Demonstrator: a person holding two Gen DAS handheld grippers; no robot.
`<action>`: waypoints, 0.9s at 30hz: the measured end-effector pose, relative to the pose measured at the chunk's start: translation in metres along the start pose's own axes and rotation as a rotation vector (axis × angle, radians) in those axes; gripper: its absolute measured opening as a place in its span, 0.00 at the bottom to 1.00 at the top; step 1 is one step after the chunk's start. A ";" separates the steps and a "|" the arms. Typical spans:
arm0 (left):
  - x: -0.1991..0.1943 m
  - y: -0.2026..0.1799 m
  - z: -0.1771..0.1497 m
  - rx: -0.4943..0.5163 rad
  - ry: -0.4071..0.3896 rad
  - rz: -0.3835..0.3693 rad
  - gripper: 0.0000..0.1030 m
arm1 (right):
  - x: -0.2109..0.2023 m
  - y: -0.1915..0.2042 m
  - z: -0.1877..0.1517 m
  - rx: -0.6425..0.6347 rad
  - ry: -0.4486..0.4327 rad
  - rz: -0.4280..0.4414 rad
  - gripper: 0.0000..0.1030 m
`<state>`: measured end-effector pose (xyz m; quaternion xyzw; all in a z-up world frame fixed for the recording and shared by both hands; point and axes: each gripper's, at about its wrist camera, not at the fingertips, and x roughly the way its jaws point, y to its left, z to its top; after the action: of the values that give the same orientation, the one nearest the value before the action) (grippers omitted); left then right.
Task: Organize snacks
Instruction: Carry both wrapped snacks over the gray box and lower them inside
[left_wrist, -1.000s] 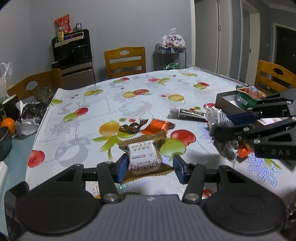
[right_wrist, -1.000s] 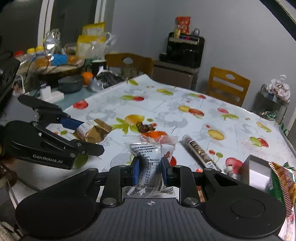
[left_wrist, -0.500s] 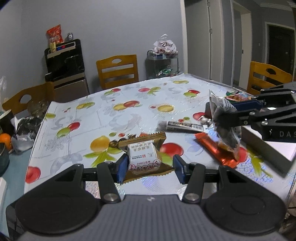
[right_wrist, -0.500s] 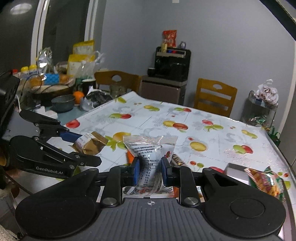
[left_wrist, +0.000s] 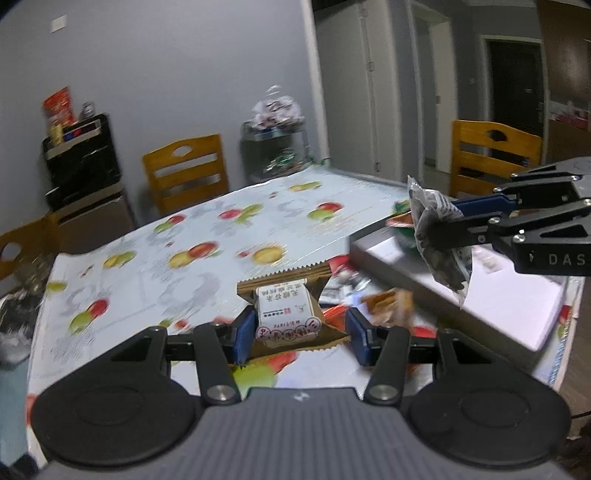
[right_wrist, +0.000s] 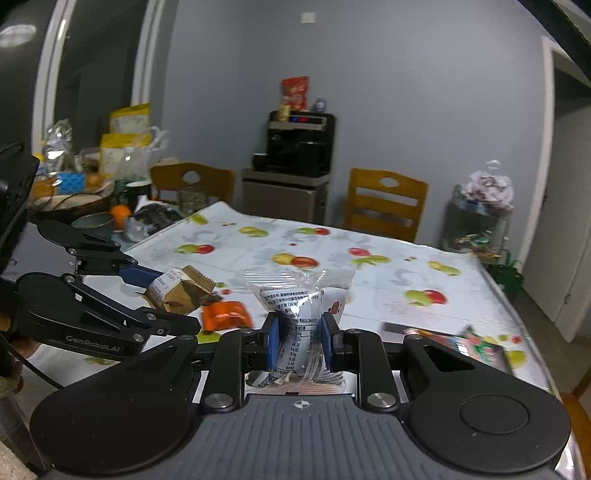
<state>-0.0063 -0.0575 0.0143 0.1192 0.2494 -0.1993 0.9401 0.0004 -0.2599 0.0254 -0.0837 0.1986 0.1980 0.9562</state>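
Note:
My left gripper (left_wrist: 299, 334) is shut on a brown-and-white wrapped snack (left_wrist: 286, 314) and holds it above the fruit-print table (left_wrist: 184, 266). It shows from the side in the right wrist view (right_wrist: 179, 290). My right gripper (right_wrist: 300, 338) is shut on a clear snack packet with printed text (right_wrist: 299, 314). In the left wrist view that packet (left_wrist: 439, 243) hangs over a grey box with a white floor (left_wrist: 491, 295) at the table's right edge. An orange packet (right_wrist: 225, 314) lies on the table between the grippers.
A green snack bag (right_wrist: 480, 347) lies in the box by a dark bar (right_wrist: 399, 326). Wooden chairs (left_wrist: 184, 173) stand round the table. A black water dispenser (right_wrist: 299, 147) is at the back wall. A cluttered counter (right_wrist: 74, 184) is at the left.
Both grippers have risen and swung right with their snacks. The right gripper's packet now hangs over the grey box. Both views are motion-blurred.

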 end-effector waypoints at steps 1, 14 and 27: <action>0.002 -0.005 0.003 0.009 -0.003 -0.011 0.48 | -0.004 -0.005 -0.001 0.006 -0.001 -0.016 0.24; 0.037 -0.086 0.046 0.129 -0.042 -0.189 0.48 | -0.044 -0.063 -0.036 0.092 0.035 -0.208 0.24; 0.085 -0.154 0.045 0.210 0.019 -0.325 0.48 | -0.064 -0.096 -0.077 0.159 0.131 -0.290 0.23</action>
<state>0.0134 -0.2362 -0.0108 0.1768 0.2520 -0.3724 0.8755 -0.0404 -0.3874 -0.0103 -0.0484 0.2612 0.0360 0.9634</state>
